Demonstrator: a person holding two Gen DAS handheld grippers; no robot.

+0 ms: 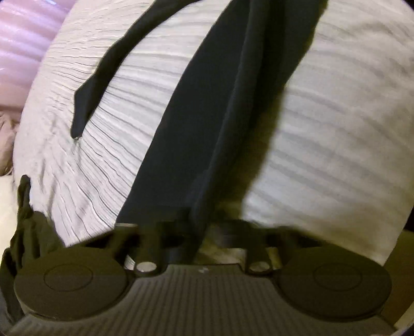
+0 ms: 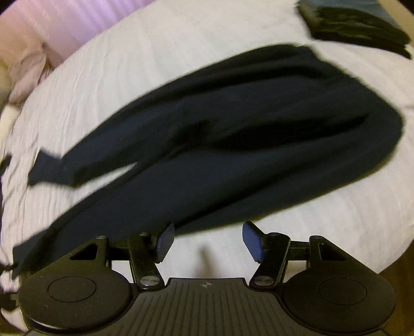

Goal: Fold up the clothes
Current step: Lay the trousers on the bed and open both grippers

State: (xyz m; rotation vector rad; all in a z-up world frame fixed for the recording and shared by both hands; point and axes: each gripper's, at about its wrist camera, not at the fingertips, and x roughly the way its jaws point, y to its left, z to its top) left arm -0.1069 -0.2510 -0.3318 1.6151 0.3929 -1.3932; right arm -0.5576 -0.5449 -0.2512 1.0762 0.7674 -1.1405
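A long dark navy garment [image 1: 207, 116] stretches away from my left gripper [image 1: 196, 232] over the white ribbed bedspread [image 1: 336, 129]. That gripper is shut on the garment's near end, and the cloth hides its pads. A narrow dark part [image 1: 101, 77] of it lies off to the left. In the right wrist view the same garment [image 2: 233, 144] lies bunched in long folds across the bedspread [image 2: 129, 64]. My right gripper [image 2: 208, 243] hovers at its near edge, open, blue pads [image 2: 165, 243] wide apart with nothing between them.
A stack of folded dark clothes [image 2: 357, 23] sits at the far right of the bed. Pink bedding [image 2: 38, 59] lies at the far left. A dark olive cloth [image 1: 26, 232] hangs at the bed's near left edge.
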